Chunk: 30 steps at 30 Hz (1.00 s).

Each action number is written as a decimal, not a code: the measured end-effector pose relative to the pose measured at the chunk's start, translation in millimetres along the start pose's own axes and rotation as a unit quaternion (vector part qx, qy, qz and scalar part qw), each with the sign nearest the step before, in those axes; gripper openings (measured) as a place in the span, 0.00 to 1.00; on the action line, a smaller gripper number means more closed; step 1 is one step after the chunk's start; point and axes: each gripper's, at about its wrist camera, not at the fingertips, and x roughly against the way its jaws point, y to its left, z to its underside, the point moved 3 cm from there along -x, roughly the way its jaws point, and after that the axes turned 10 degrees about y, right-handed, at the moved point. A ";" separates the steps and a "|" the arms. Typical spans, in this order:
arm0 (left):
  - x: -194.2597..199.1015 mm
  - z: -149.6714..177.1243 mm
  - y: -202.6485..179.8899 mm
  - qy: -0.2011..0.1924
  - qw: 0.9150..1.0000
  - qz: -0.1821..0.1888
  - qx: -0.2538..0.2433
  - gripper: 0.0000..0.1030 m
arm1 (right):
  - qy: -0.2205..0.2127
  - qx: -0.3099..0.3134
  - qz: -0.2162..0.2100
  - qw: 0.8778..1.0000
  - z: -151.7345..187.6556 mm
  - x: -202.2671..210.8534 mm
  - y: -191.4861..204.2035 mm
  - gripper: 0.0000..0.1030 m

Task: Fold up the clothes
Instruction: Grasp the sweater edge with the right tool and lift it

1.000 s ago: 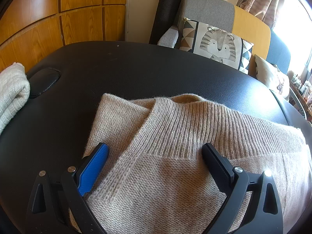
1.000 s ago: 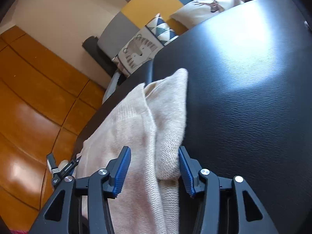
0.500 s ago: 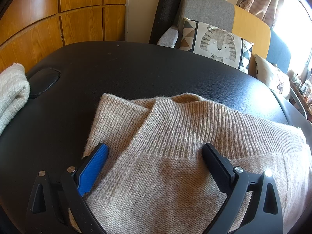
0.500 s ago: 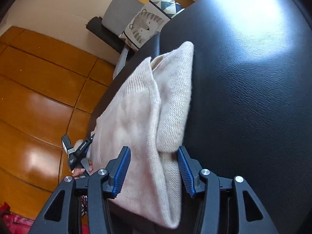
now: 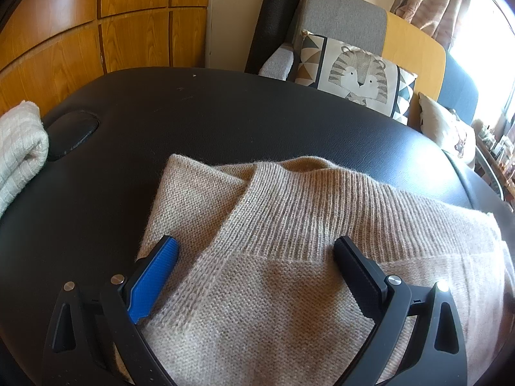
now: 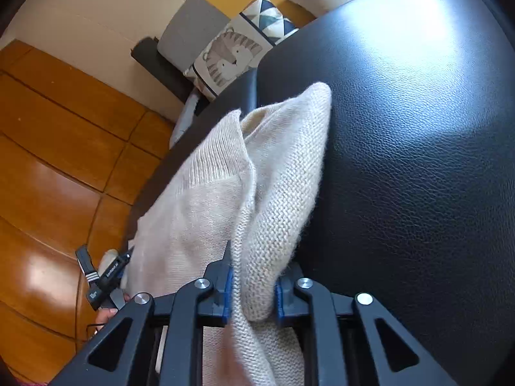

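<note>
Our right tool (image 6: 251, 284) has just been closing and now pinches the beige sweater's (image 6: 225, 193) folded edge to lift it off the black worktop (image 6: 418, 160); our left tool (image 5: 257, 257) stands open astride the ribbed hem (image 5: 305, 206), steadying it.

Beige knit sweater (image 5: 289, 289) with a ribbed band lies on the glossy black leather-grain table (image 5: 225, 122); an off-white ribbed knit (image 5: 19, 151) sits at the table's left edge. Left gripper (image 5: 257, 254) is black with one blue-padded finger and one black one, right gripper (image 6: 252, 284) is black with blue pads. Behind are orange-brown wood panels (image 5: 64, 41), a cream cushion with a grey striped tiger and triangle pattern (image 5: 354, 70), a grey and mustard-yellow sofa (image 5: 347, 22) and a dark rolled mat (image 5: 276, 13).
</note>
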 end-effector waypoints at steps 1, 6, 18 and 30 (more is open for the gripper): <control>4.9 0.7 -1.1 -0.002 1.000 0.002 0.003 0.96 | -0.004 0.002 0.000 1.000 0.9 0.1 -0.3 0.13; 45.5 26.6 -31.0 -0.044 0.996 0.070 0.024 0.96 | -0.020 0.025 0.022 0.999 -1.5 -7.4 6.7 0.13; 43.6 98.5 -145.6 -0.036 0.977 0.088 -0.192 0.20 | -0.033 0.036 0.031 0.998 -1.0 -4.1 4.7 0.13; 30.4 115.5 -152.0 -0.071 0.969 0.075 -0.224 0.20 | -0.024 -0.064 -0.035 0.997 -3.4 -1.0 4.1 0.15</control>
